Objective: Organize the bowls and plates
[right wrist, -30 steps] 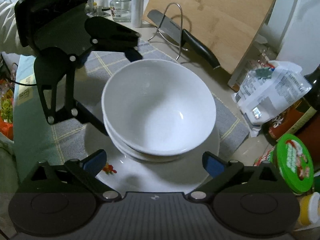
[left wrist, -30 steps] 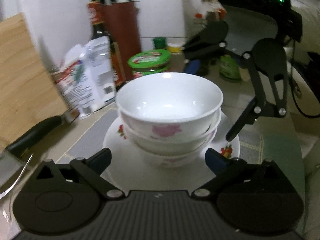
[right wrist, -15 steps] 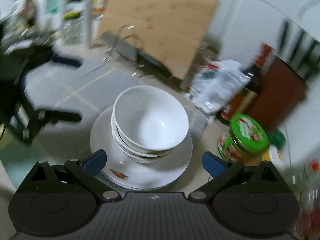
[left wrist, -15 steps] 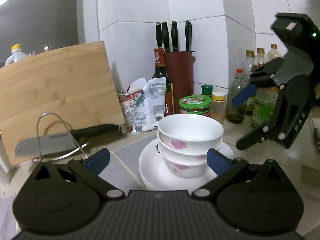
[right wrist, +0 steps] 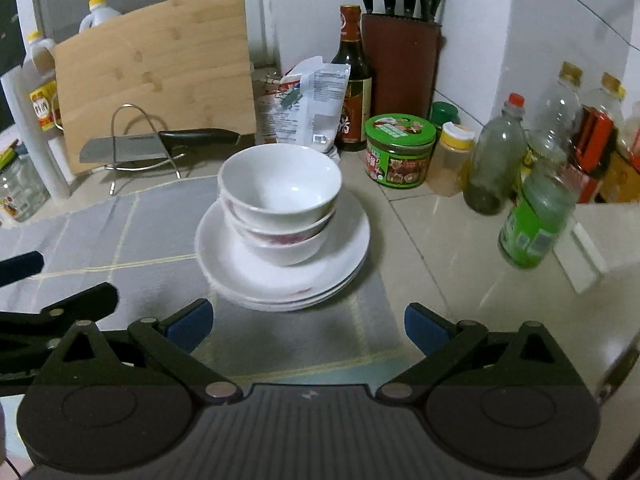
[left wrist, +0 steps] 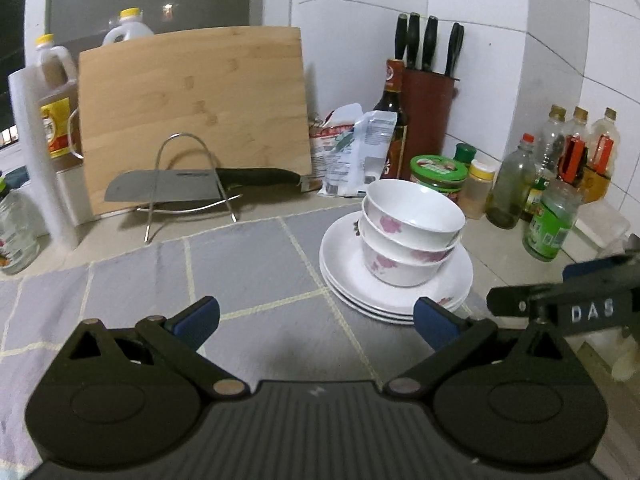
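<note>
Both claws, left (left wrist: 316, 322) and right (right wrist: 308, 326), gape wide and empty, clear of 2 nested bowls (right wrist: 280, 196) centred on stacked plates (right wrist: 340, 256), a compact, steady pile.

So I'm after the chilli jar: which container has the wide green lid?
The squat green-lidded jar right of the stacked bowls; the other containers are taller, narrow bottles.

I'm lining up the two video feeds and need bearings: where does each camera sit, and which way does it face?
Left wrist: sits on the left gripper, low over the grey mat, facing the cutting board; its own open fingers show, plus the other gripper at right.
Right wrist: sits on the right gripper, facing the nested bowls on the stacked plates; its own open fingers show, plus the other gripper at left.
Shared: bowls, plates, cutting board, cleaver, green-lidded jar.
</note>
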A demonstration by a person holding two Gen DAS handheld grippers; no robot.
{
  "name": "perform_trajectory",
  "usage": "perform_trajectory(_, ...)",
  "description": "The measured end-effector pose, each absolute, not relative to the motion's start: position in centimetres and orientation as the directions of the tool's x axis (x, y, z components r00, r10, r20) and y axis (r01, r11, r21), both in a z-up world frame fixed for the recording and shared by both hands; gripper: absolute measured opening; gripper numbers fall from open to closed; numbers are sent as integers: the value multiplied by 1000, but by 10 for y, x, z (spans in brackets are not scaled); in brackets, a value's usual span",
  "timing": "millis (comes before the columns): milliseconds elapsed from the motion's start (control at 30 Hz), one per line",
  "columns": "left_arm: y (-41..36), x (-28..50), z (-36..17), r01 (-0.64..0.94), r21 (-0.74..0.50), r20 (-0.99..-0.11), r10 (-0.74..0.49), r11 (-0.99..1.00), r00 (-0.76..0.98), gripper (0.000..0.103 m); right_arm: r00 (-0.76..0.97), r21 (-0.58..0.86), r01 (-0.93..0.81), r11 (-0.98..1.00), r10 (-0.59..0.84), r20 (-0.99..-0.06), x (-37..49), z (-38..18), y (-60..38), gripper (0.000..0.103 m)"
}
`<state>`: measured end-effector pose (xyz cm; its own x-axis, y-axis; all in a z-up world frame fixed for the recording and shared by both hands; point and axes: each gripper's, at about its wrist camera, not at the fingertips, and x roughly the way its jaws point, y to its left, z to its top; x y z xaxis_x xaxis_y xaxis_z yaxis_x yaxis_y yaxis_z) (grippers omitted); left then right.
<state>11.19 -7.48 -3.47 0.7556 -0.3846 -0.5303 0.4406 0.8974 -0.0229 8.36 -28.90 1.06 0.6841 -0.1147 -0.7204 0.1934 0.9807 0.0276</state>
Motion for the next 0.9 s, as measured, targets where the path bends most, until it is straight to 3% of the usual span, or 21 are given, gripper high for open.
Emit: perform_trajectory(900,-59,94,-20,413,17,-545,-338,910,767,102,712,26,222,975,-144,-687,59,27,-266,103)
